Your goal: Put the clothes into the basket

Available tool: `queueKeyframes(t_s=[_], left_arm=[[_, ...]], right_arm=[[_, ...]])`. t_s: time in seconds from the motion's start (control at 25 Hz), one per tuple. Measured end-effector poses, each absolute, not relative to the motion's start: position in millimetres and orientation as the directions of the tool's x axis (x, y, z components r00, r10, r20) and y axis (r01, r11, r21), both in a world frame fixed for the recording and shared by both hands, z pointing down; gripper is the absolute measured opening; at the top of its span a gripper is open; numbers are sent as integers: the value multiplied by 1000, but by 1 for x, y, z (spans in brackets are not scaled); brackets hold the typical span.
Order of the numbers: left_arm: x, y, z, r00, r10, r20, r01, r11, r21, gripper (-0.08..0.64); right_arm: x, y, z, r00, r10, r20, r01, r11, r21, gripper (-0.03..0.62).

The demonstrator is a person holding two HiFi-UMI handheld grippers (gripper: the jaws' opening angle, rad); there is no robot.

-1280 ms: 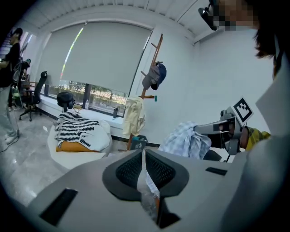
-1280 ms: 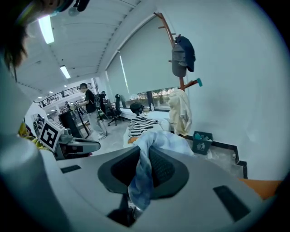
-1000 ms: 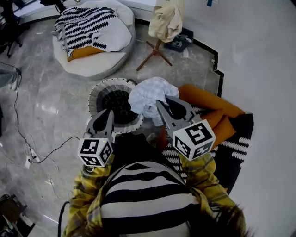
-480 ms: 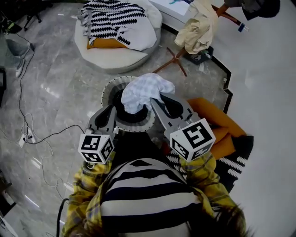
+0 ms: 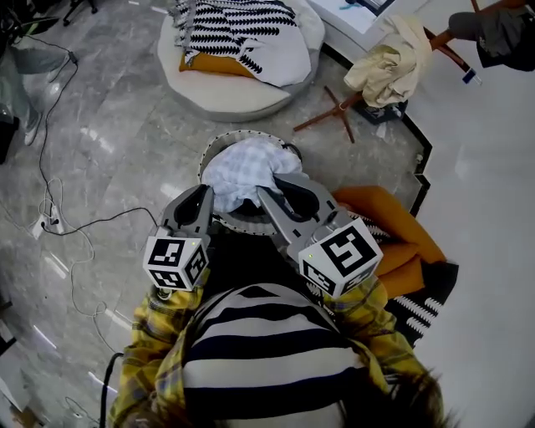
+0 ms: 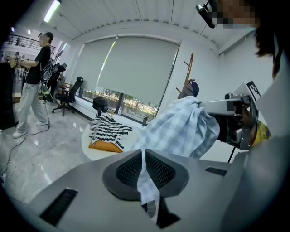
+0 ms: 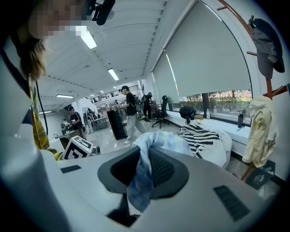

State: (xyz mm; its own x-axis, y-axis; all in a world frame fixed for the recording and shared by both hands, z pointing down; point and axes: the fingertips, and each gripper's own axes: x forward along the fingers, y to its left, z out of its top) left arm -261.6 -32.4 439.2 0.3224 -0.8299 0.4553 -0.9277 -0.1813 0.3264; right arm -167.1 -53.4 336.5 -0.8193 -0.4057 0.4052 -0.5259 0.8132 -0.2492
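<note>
Yellow plaid sleeves lead out to the left gripper and right gripper. Each pinches the pale blue checked cloth, bunched over the woven basket. Beyond, striped clothes lie on a round cushion.

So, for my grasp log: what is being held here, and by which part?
The pale blue checked garment, by both grippers: the left gripper pinches a thin edge strip, the right gripper a bunched fold.
</note>
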Motion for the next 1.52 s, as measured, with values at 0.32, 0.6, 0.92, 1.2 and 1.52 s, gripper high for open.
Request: queueKeyframes(t_s=[0.32, 0.6, 0.92, 1.2, 1.52], left_arm=[[-274, -30, 451, 316, -820, 477, -928, -162, 336, 38], [-277, -25, 472, 321, -791, 521, -928, -154, 339, 38], [-278, -21, 488, 341, -761, 552, -924, -161, 347, 38], [-273, -25, 488, 363, -757, 543, -917, -188, 352, 38], [-272, -38, 480, 384, -763, 520, -909, -213, 358, 38]], right_arm=[[-171, -53, 415, -766, -395, 508, -583, 760, -288, 77], [-160, -42, 504, -689, -354, 633, -638, 710, -297, 77], [-158, -32, 543, -565, -345, 749, -633, 764, -126, 157], [-149, -41, 536, -562, -397, 726, -670, 733, -119, 175], [-144, -54, 518, -563, -446, 696, -711, 691, -131, 175]])
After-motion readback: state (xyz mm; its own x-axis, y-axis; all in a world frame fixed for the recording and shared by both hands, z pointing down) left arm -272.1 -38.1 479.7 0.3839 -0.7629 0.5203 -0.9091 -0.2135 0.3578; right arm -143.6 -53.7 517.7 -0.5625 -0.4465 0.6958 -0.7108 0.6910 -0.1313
